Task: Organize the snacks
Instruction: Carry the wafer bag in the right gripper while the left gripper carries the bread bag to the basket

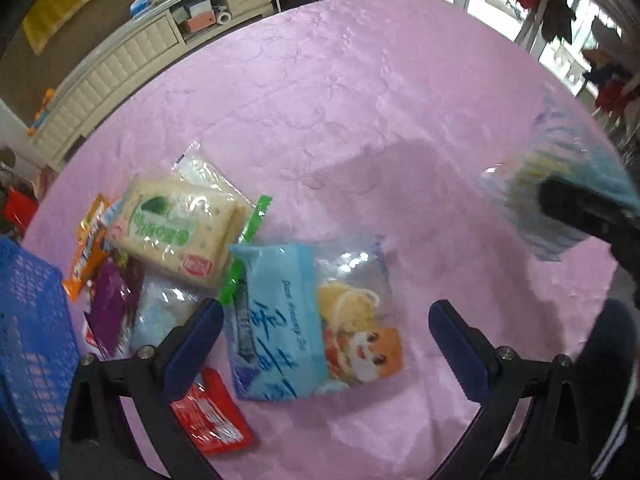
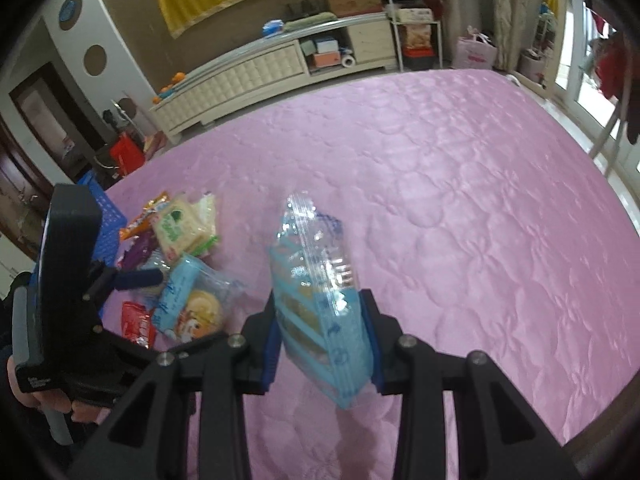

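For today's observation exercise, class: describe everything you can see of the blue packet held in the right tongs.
The blue packet is a crinkly plastic pouch, light blue with darker blue stripes and a clear, shiny top. Yellowish contents show through it. It stands roughly upright, sealed clear end pointing away from the camera, lifted above the pink quilted cover. The right tongs clamp its lower half from both sides; nothing else touches it.

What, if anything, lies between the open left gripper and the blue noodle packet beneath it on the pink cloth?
Nothing visible does. The left gripper hangs open over the blue noodle packet, whose top is uncovered; the green-edged cracker pack only touches its far corner, and the red packet lies beside it.
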